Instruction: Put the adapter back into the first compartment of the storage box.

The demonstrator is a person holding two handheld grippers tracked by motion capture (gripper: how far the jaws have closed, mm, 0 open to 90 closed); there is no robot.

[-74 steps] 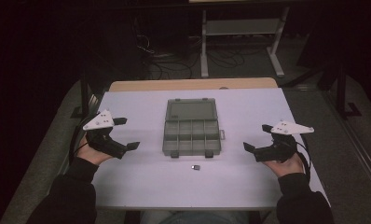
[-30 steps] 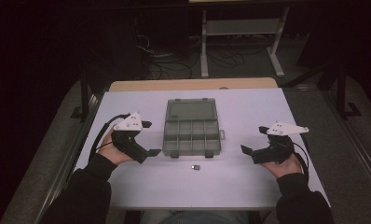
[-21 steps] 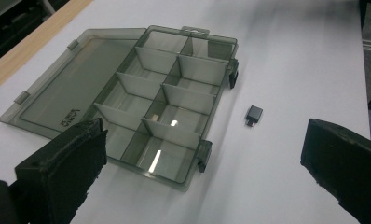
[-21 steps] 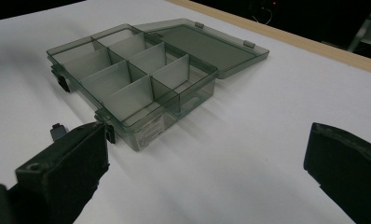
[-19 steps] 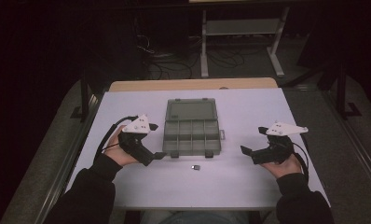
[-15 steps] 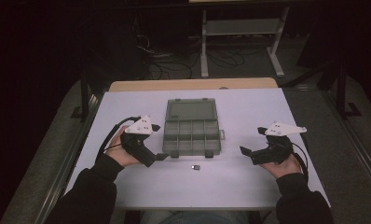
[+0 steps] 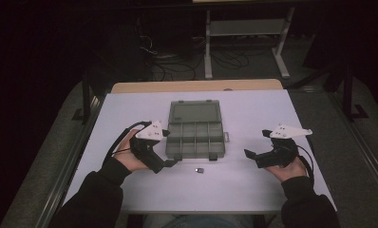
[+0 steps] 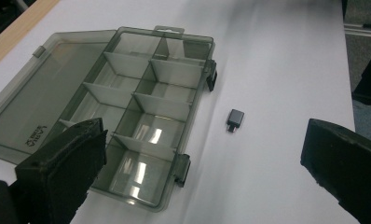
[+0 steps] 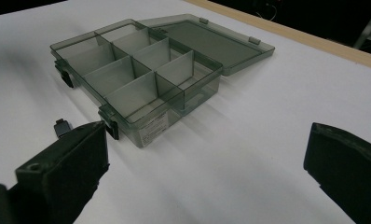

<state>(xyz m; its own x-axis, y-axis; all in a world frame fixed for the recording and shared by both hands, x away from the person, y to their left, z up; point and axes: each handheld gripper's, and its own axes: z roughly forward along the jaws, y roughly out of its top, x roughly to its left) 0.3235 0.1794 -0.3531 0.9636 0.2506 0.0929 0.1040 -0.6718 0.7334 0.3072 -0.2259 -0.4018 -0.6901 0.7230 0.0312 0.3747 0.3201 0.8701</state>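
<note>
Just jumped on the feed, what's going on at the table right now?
A person holds a gripper in each hand over a white table. The left gripper, fingers wide open, sits at the near left corner of an open, empty compartment box, angled toward a small black part lying on the table just in front of the box. The right gripper waits open off to the right, holding nothing. Nothing has been grasped yet.
</note>
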